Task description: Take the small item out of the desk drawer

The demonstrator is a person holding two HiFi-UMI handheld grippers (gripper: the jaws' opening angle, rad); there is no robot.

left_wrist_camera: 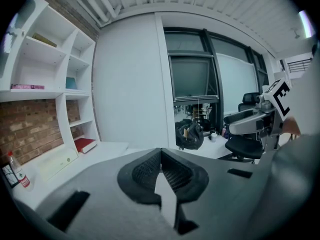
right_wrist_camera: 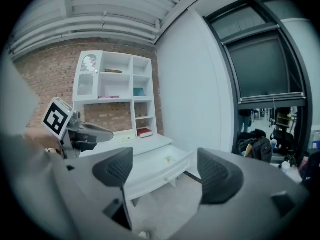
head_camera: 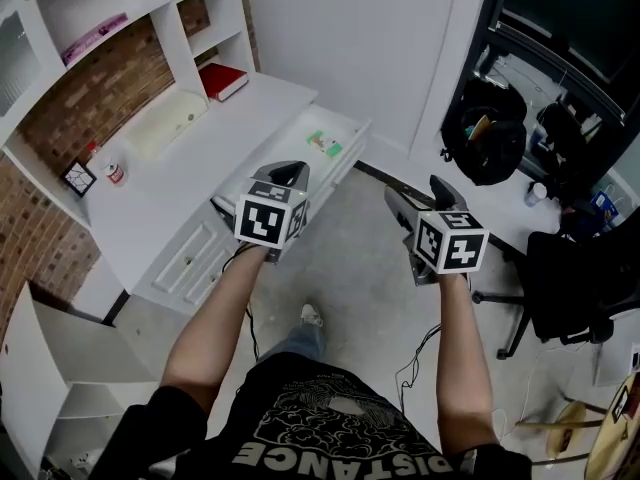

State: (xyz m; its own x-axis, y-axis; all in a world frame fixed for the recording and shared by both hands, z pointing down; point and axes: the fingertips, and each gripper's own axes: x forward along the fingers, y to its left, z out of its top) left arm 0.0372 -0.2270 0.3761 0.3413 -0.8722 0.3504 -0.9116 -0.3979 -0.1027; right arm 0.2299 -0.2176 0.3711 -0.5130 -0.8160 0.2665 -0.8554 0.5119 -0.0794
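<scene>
The white desk (head_camera: 190,183) has its top drawer (head_camera: 345,158) pulled out. A small green and white item (head_camera: 323,143) lies in that drawer, also visible as a pale speck, the same item (right_wrist_camera: 168,159), in the right gripper view. My left gripper (head_camera: 292,171) hovers above the desk's front edge, just short of the drawer, shut with its pads (left_wrist_camera: 172,171) together and nothing between them. My right gripper (head_camera: 420,196) is over the floor to the right of the drawer, open and empty, its jaws framing the drawer (right_wrist_camera: 160,166) ahead.
On the desk are a red book (head_camera: 222,80), a cream box (head_camera: 165,123), a small bottle (head_camera: 114,172) and a little frame (head_camera: 78,178). White shelves rise behind. A black office chair (head_camera: 570,278) and a black backpack (head_camera: 485,133) stand to the right.
</scene>
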